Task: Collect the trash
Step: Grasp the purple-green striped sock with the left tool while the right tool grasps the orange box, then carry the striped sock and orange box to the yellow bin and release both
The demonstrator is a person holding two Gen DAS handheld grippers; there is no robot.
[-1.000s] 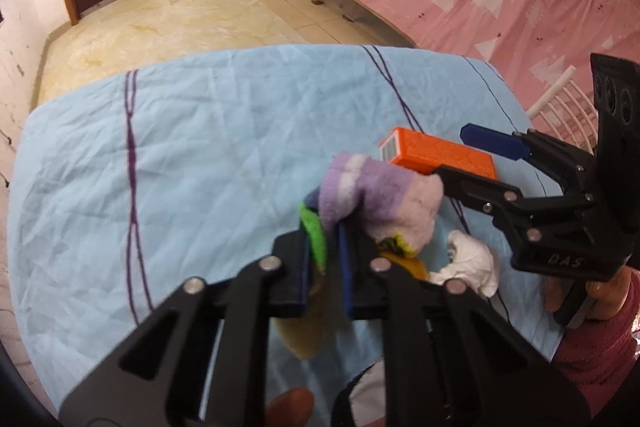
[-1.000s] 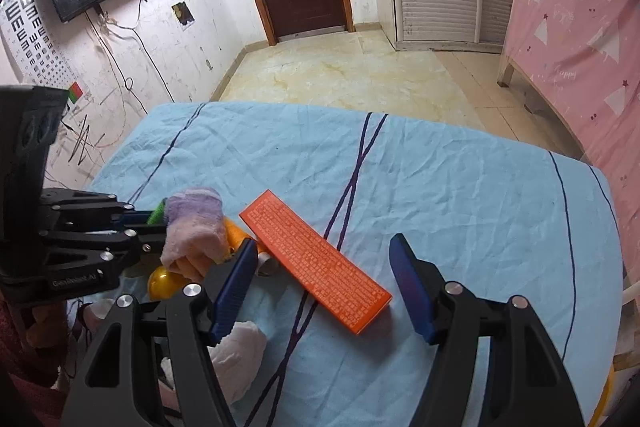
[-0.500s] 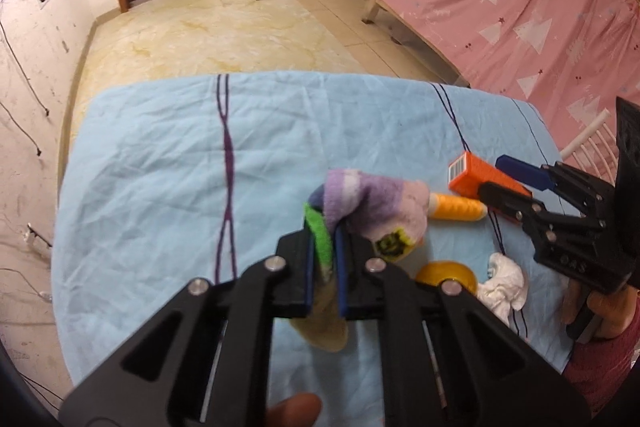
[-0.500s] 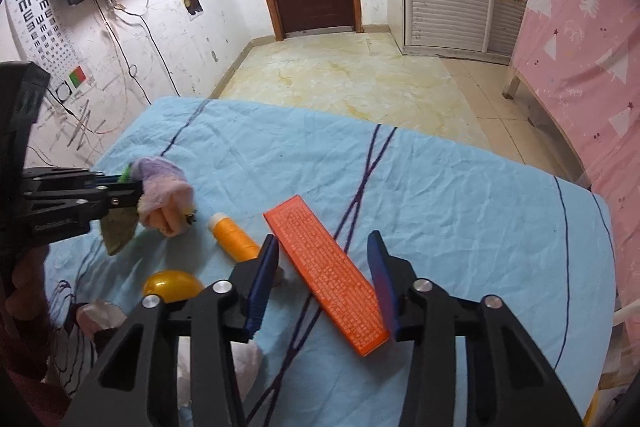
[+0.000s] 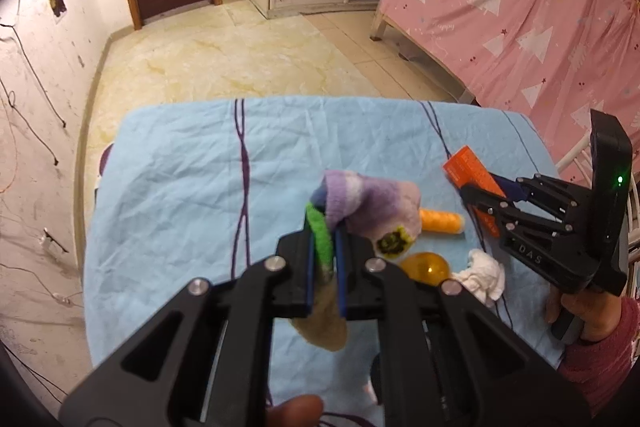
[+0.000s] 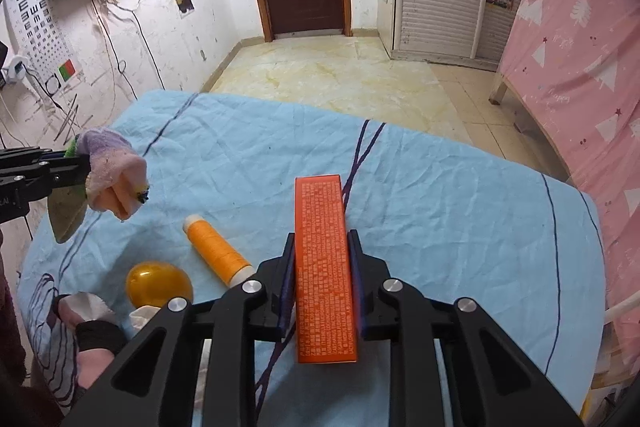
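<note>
- Right wrist view: the right gripper [image 6: 322, 283] has its jaws clenched on the flat sides of the orange box [image 6: 325, 267], near its rear half, over the blue-sheeted tabletop [image 6: 440, 211].
- The left gripper [image 5: 325, 267] pinches a purple sock [image 5: 368, 205] by its green cuff, held clear of the cloth.
- To carry both well, I would keep the box level, since its long front overhangs, and lift straight up.
- Left lying: orange thread spool [image 6: 216, 247], yellow ball [image 6: 158, 283], white tissue [image 5: 486, 275].
</note>
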